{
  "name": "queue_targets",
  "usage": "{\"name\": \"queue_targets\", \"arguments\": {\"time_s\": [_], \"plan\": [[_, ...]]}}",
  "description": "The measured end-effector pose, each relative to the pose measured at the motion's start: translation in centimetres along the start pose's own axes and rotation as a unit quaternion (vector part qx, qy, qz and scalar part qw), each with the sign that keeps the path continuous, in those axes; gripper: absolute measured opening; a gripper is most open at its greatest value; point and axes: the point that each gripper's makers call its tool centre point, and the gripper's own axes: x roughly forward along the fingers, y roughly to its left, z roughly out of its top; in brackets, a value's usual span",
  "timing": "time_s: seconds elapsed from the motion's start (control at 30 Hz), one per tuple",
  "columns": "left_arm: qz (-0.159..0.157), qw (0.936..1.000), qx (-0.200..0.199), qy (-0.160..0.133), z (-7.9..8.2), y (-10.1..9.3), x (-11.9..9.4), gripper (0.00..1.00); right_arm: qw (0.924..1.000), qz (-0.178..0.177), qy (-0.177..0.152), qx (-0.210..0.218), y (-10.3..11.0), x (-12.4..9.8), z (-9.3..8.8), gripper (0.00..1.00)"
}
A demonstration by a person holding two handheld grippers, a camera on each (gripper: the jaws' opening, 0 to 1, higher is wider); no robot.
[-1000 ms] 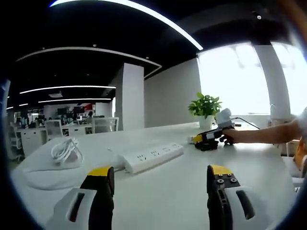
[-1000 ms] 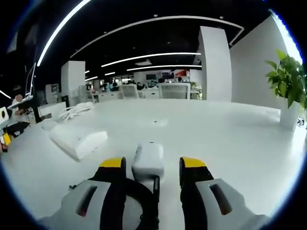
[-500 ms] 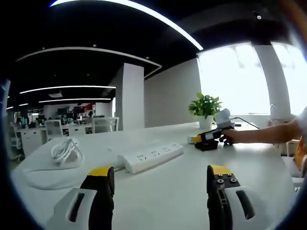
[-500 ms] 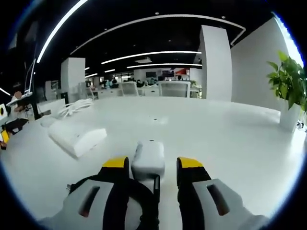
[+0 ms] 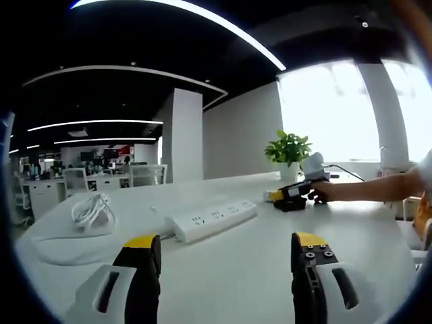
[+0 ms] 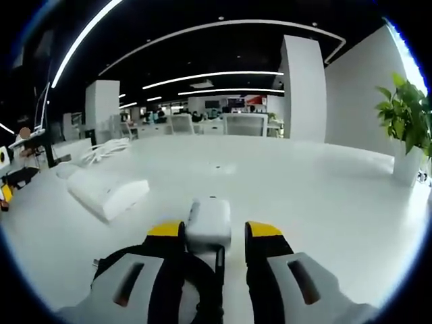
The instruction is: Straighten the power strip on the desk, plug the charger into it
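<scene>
In the left gripper view a white power strip point(image 5: 212, 221) lies at an angle on the white desk point(image 5: 229, 270), beyond my left gripper point(image 5: 225, 240), which is open with nothing between its jaws. Farther right, a person's hand holds my right gripper point(image 5: 279, 197) low over the desk. In the right gripper view a white charger point(image 6: 209, 217) lies on the desk between the yellow tips of my right gripper point(image 6: 214, 231). The jaws stand close on either side of it, with a small gap on the right. The power strip point(image 6: 108, 191) lies off to the left.
A coiled white cable point(image 5: 93, 209) rests on a white cloth left of the strip and shows behind it as a cable point(image 6: 104, 154) in the right gripper view. A potted plant point(image 5: 289, 152) stands near the desk's far edge, at the right as plant point(image 6: 407, 115).
My right gripper's jaws have narrowed around the charger. The left gripper view is unchanged.
</scene>
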Motion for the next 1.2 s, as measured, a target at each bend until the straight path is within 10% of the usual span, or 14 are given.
{"name": "queue_targets", "arguments": {"time_s": [1.2], "plan": [[-0.002, 1.0000, 0.001, 0.003, -0.27, -0.31, -0.10, 0.81, 0.9998, 0.015, 0.002, -0.014, 0.66, 0.28, -0.08, 0.25]]}}
